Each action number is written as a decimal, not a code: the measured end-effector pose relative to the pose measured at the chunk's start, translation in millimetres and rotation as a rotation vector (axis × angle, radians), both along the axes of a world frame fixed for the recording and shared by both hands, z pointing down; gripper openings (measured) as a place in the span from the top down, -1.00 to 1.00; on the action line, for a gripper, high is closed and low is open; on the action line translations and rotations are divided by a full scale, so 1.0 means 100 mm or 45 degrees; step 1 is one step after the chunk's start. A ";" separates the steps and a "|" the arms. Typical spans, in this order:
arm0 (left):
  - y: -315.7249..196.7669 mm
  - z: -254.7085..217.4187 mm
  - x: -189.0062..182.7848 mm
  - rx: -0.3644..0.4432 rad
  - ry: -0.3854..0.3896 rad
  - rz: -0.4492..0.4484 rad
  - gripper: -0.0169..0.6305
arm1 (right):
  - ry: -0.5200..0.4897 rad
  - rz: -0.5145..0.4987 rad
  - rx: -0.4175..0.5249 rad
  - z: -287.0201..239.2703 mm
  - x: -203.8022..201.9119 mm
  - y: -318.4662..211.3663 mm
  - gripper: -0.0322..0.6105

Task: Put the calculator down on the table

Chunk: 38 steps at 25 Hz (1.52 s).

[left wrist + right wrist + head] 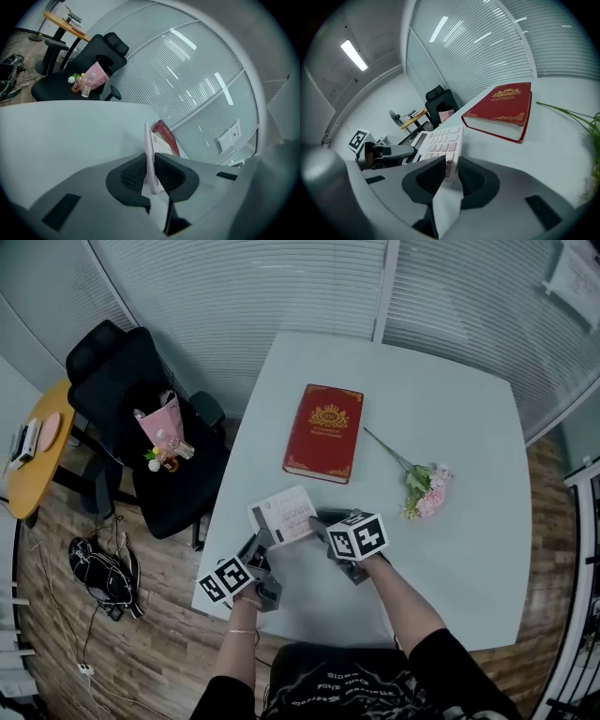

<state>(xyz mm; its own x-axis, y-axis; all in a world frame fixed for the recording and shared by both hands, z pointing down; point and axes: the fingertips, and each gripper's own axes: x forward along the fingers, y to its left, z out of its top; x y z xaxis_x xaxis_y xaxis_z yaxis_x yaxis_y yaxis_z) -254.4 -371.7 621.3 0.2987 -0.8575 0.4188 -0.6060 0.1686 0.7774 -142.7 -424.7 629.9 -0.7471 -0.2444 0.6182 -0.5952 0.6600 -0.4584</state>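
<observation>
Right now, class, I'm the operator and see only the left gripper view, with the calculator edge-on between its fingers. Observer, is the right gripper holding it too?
Observer: Yes, the right gripper is shut on the calculator's opposite end.
Operator: What lies beyond the red book?
Observer: A pink flower lies on the table to the red book's right in the head view, apart from it.
Operator: Which way do the keys face?
Observer: Upward, as the right gripper view shows.

Calculator (282,517) key print too small
</observation>
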 end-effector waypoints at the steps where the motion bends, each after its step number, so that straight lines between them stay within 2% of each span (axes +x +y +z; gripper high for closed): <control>1: -0.02 0.03 -0.02 -0.010 -0.006 -0.001 0.75 | 0.011 -0.003 -0.010 0.04 -0.02 -0.02 0.62; 8: -0.07 0.18 -0.04 -0.087 -0.031 0.016 0.75 | 0.087 0.012 -0.058 0.27 -0.04 -0.05 0.62; 16: -0.11 0.22 -0.03 -0.086 -0.061 -0.012 0.75 | 0.136 0.018 -0.046 0.35 -0.04 -0.07 0.61; 21: -0.12 0.19 -0.04 -0.084 -0.073 -0.057 0.73 | 0.086 0.050 -0.062 0.30 -0.04 -0.08 0.56; 23: -0.14 0.14 -0.07 -0.043 -0.047 -0.115 0.45 | 0.031 0.066 -0.063 0.25 -0.03 -0.10 0.30; 24: -0.14 0.12 -0.10 -0.024 -0.043 -0.145 0.24 | 0.008 0.071 -0.054 0.21 -0.01 -0.10 0.21; 25: -0.12 0.10 -0.13 -0.012 -0.051 -0.168 0.12 | -0.012 0.073 -0.040 0.16 0.01 -0.10 0.19; 29: -0.01 0.00 -0.16 0.012 -0.129 -0.169 0.08 | -0.078 0.122 0.052 -0.11 0.17 -0.13 0.19; 38: 0.33 -0.36 0.09 0.126 -0.358 -0.022 0.07 | -0.191 0.247 0.246 -0.72 0.78 0.10 0.19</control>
